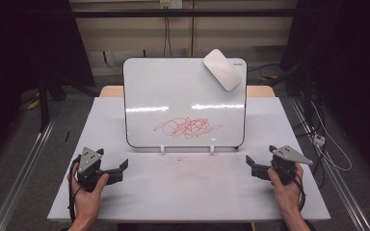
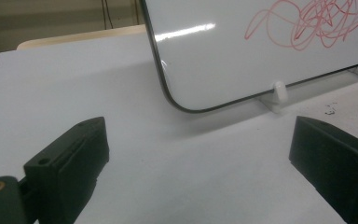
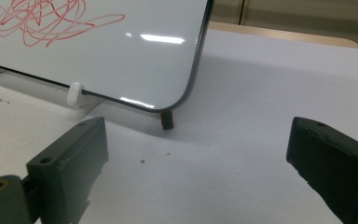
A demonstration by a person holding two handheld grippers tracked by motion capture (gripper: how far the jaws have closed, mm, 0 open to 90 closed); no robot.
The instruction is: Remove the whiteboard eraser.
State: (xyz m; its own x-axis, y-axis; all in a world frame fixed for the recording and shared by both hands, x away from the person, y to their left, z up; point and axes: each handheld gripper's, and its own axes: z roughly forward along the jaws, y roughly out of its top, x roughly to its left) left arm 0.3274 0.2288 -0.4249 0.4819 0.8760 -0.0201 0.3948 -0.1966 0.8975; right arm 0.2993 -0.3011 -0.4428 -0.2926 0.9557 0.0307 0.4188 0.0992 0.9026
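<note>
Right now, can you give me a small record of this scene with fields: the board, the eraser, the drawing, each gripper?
board: whiteboard stands tilted on two small white supports, on the table
eraser: white eraser sits on the board's upper right corner
drawing: red scribble low on the board
small item: dark marker tip showing under the board's corner
left gripper: open, holds nothing
right gripper: open, holds nothing

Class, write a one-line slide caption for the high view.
Two open grippers, left and right, rest before a whiteboard bearing a red scribble.
</note>
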